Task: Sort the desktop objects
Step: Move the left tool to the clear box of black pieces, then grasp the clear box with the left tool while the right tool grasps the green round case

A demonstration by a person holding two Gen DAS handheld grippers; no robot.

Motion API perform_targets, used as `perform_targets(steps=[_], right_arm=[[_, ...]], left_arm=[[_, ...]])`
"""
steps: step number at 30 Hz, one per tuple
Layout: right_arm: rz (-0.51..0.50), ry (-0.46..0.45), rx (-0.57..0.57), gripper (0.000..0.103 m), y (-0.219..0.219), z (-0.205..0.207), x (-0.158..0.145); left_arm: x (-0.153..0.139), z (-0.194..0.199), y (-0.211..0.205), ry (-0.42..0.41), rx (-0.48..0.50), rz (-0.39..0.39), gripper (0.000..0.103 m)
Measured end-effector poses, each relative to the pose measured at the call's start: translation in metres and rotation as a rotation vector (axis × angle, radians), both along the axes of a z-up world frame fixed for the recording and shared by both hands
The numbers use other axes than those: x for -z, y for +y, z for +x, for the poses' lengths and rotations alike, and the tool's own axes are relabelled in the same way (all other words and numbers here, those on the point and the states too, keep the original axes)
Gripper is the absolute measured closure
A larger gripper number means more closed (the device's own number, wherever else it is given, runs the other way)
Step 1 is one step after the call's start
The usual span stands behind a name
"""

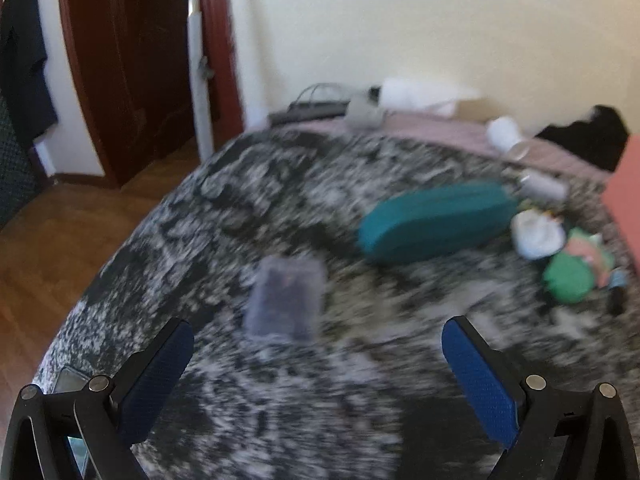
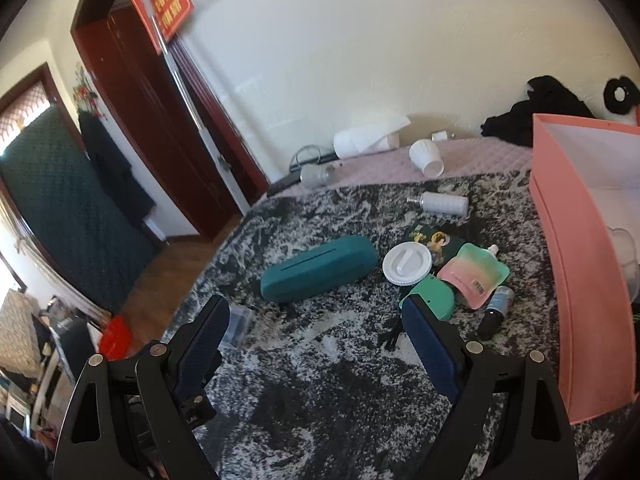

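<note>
Right wrist view: I read sorting as unfinished. Teal case, white lid, pouch lie loose on tabletop beside pink box; small clear box apart. Left hand-held gripper, right hand-held gripper both wide, empty.

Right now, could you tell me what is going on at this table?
A person holds a two-finger gripper in each hand over a black-and-white patterned tabletop, sorting small items. Both the left gripper and the right gripper are open and empty. A teal case, a white lid, a pink-green pouch and a small clear box lie loose, and a pink box stands open at the right.
</note>
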State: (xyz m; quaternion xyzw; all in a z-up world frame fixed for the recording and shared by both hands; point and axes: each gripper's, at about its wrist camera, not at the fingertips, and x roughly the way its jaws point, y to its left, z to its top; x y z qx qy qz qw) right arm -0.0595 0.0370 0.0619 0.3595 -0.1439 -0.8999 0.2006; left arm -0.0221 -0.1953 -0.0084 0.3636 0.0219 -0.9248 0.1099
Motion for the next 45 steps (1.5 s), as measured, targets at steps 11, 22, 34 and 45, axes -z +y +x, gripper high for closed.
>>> perform_targets(steps=[11, 22, 34, 45], right_arm=[[0.061, -0.174, 0.020, 0.012, 0.023, -0.058, 0.052], [0.085, -0.320, 0.096, 0.012, 0.052, -0.100, 0.107], [0.208, -0.283, 0.072, 0.010, 0.018, -0.112, 0.130], [0.399, -0.183, 0.092, 0.031, -0.002, -0.101, 0.137]], left_arm=[[0.042, -0.041, -0.025, -0.088, -0.036, 0.013, 0.001], [0.074, -0.080, -0.036, -0.167, -0.053, 0.111, 0.001], [0.079, -0.098, -0.036, -0.159, -0.111, 0.113, 0.001], [0.078, -0.095, -0.038, -0.132, -0.106, 0.121, 0.006]])
